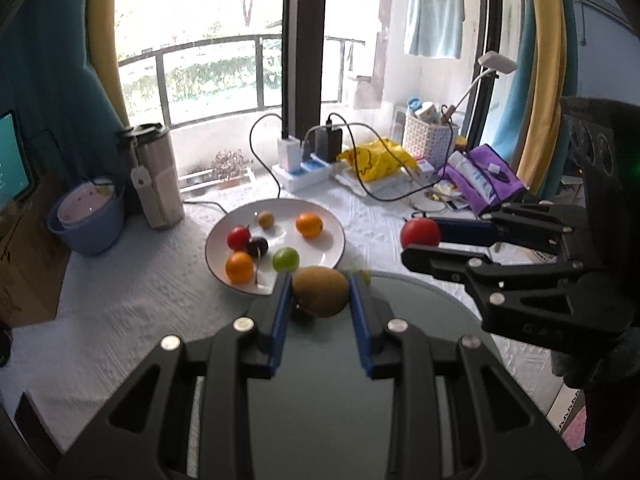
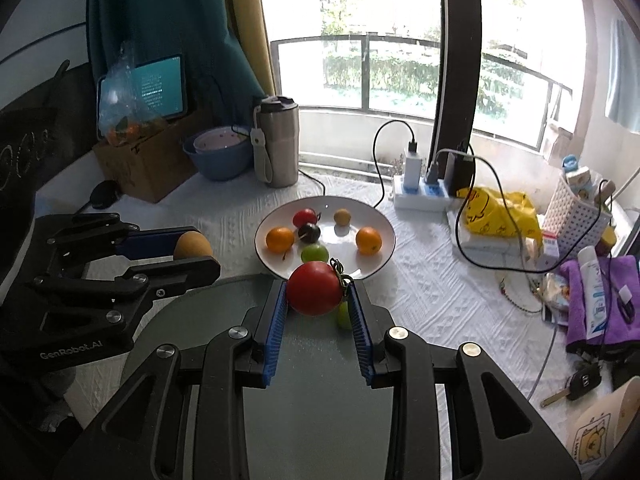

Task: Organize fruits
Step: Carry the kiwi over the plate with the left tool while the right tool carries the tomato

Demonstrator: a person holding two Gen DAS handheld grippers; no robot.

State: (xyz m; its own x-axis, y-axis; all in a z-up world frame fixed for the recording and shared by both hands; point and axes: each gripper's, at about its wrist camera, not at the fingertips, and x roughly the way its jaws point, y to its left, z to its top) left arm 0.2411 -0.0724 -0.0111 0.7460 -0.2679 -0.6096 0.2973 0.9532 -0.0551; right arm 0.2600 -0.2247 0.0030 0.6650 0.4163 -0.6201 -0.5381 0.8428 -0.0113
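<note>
My left tongs (image 1: 320,292) hold a kiwi (image 1: 320,291); my right tongs (image 2: 317,295) hold a red tomato (image 2: 314,288). Both hang above the grey plate (image 2: 240,292).

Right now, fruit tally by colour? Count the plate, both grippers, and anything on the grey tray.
Red: 2, one on the white plate at, one in the right gripper at
Orange: 2
Green: 2, plate, grey tray
Dark purple: 1
Brown: 2, small on plate, kiwi in the left gripper
Total: 9
</note>
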